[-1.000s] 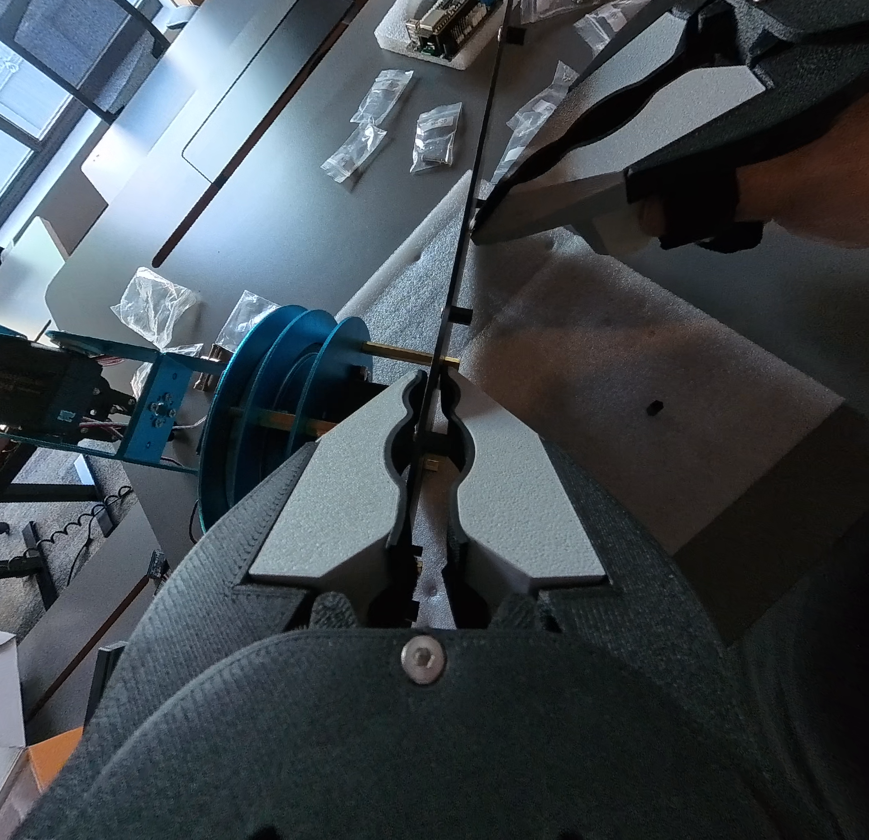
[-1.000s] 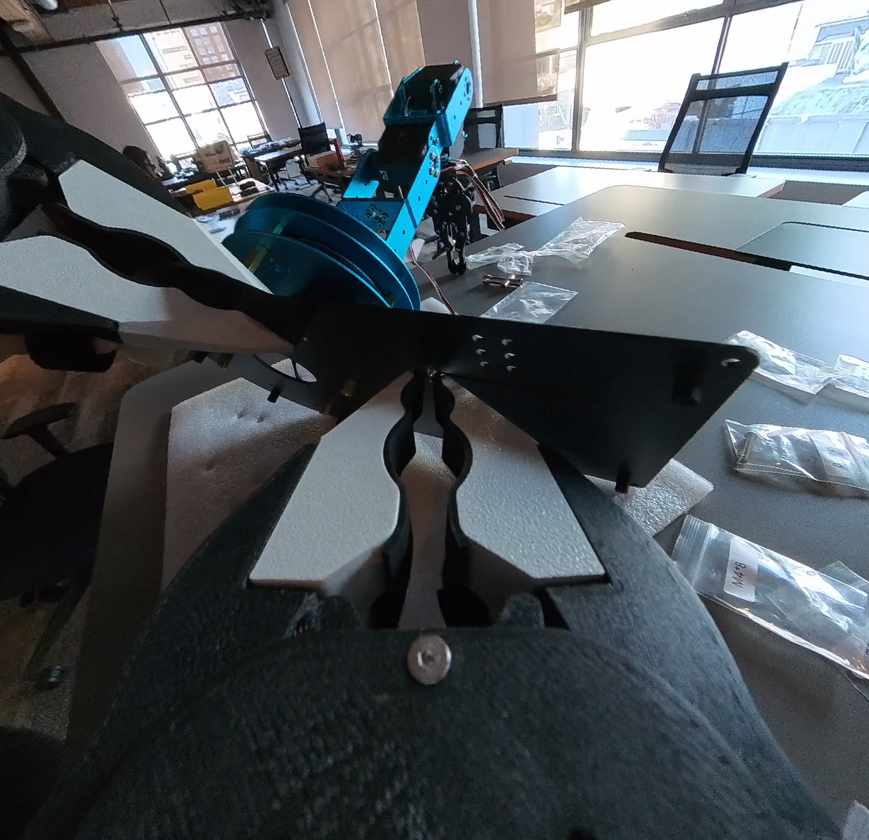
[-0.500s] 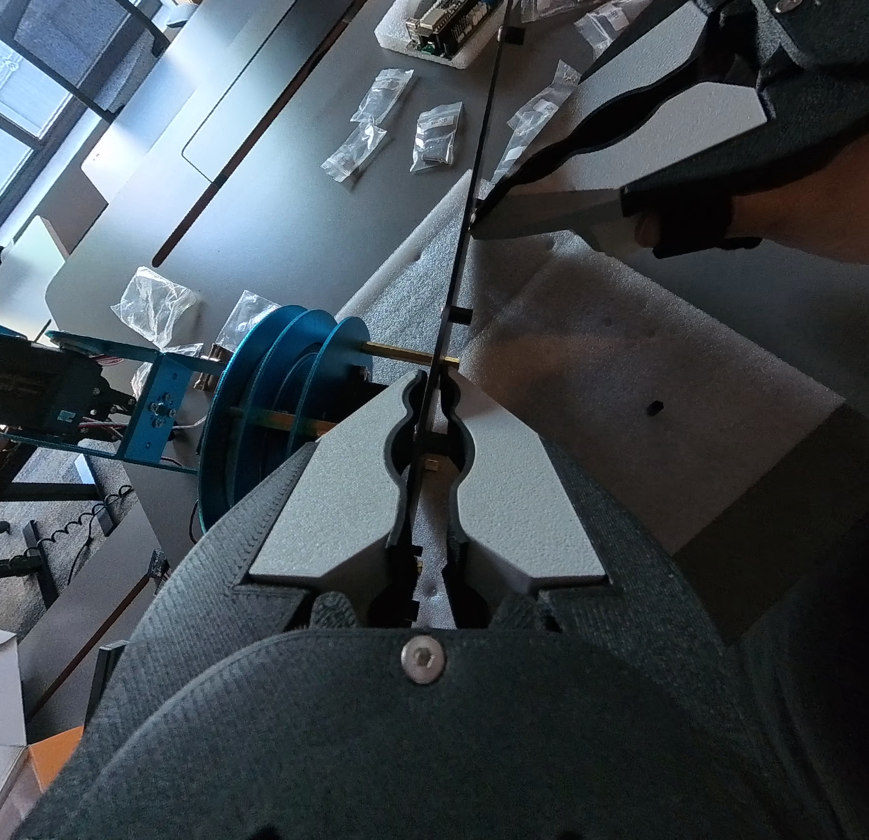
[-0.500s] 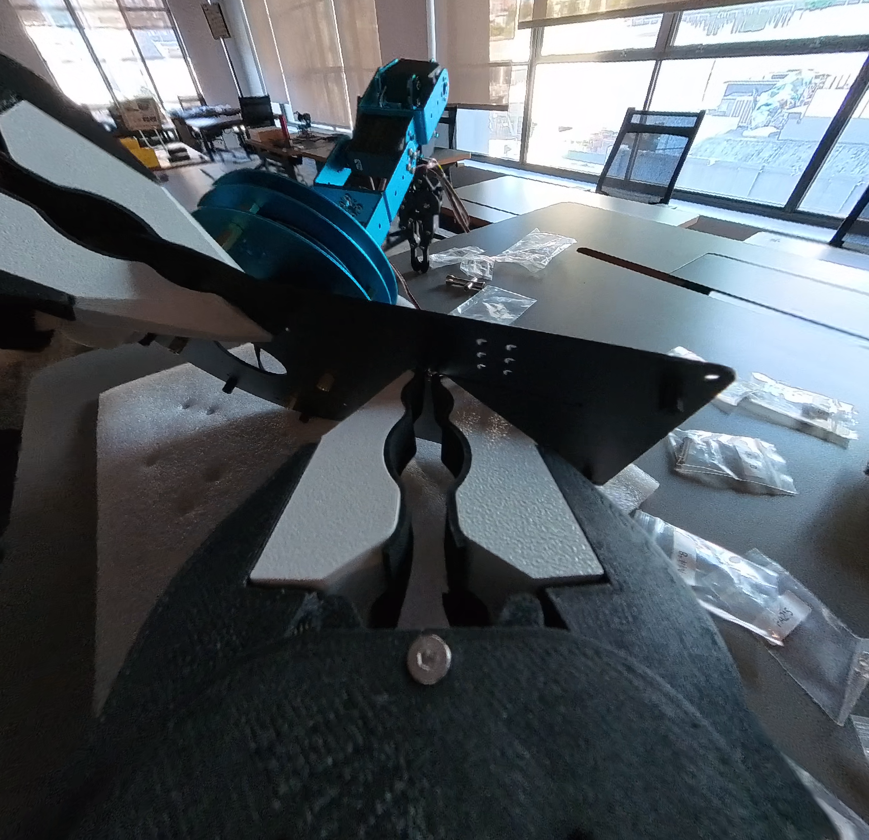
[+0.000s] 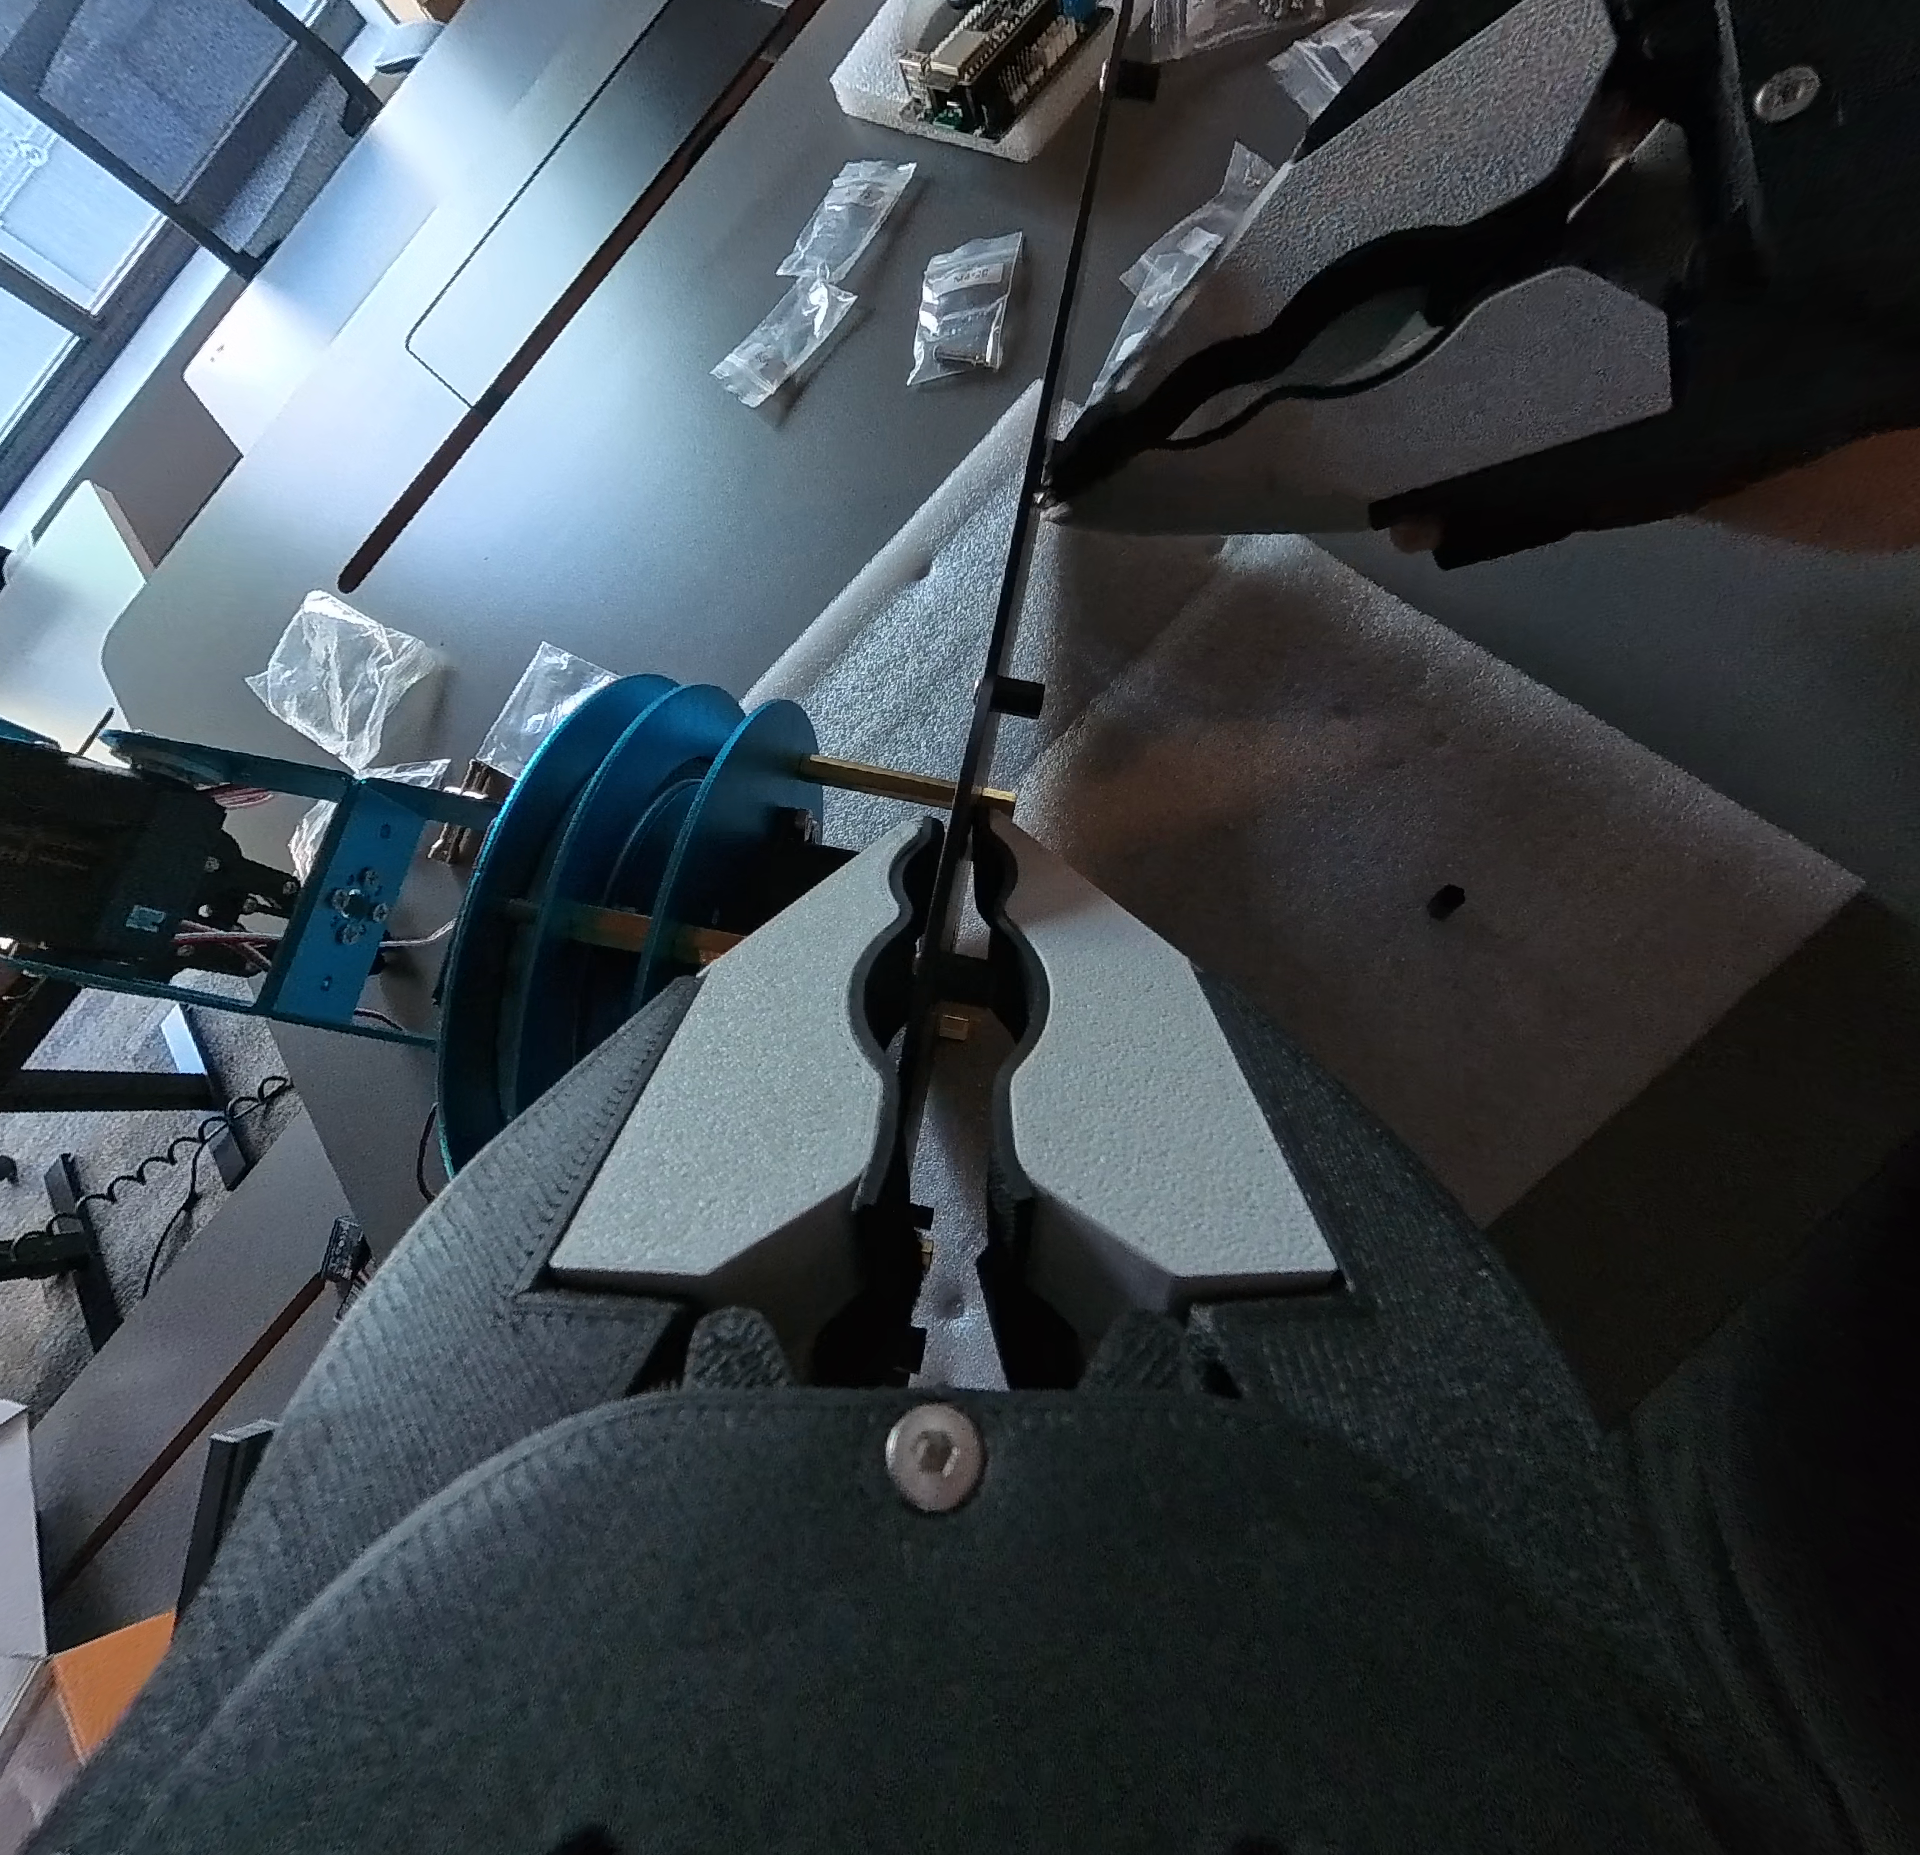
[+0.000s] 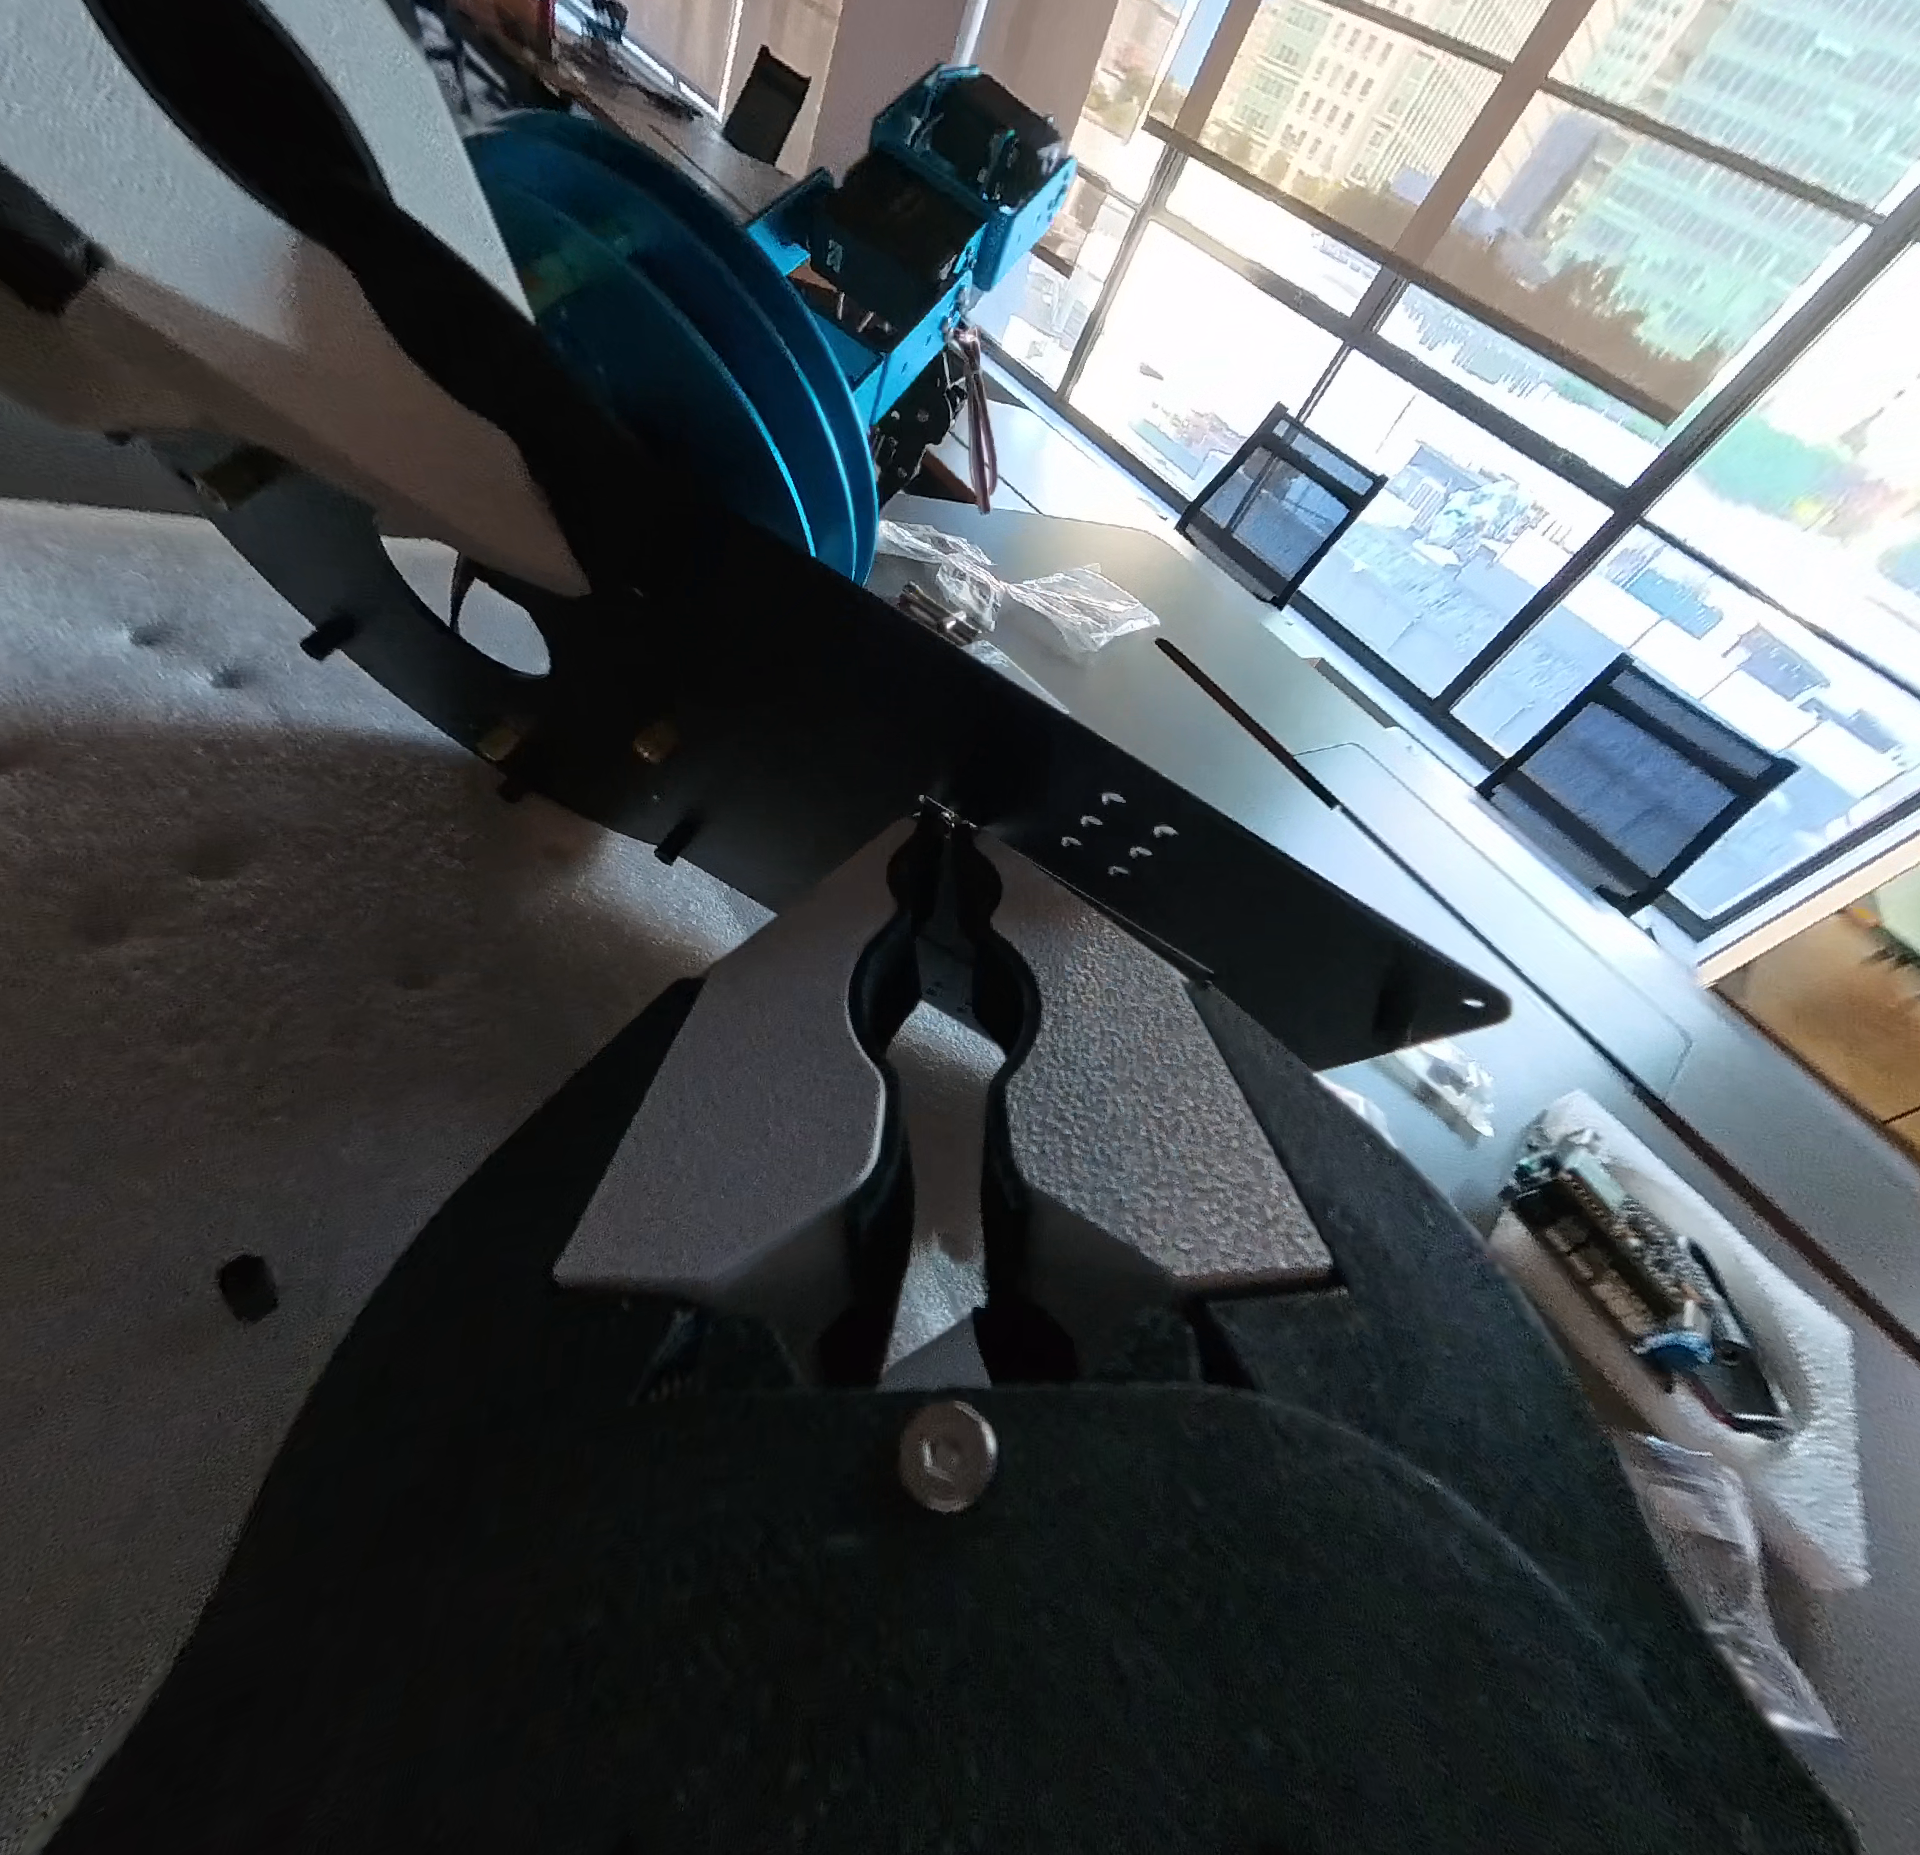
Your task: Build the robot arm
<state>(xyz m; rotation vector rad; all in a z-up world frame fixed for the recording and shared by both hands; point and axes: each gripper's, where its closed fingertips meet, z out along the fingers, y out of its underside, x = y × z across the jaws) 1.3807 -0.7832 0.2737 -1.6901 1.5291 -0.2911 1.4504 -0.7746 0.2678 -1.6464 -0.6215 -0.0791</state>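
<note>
Above the dark surface [image 5: 582,517] and its foam sheet [image 5: 1351,818], you hold a thin black plate [image 6: 831,725] tilted on edge, joined by brass standoffs to the blue discs [image 5: 582,870]. It looks stiff but awkwardly weighted. Your left hand-held gripper [image 5: 951,849] is clenched on its edge; your right hand-held gripper [image 6: 945,829] pinches the rim near the small holes.

Small clear plastic bags [image 5: 964,314] on the tabletop [image 5: 582,475]: white printed labels, wording not given; no other markings.

grey table [image 5: 582,517] | white foam sheet [image 5: 1403,818] | clear plastic bags [image 5: 961,309] | foam-bedded circuit board [image 5: 987,49]
</note>
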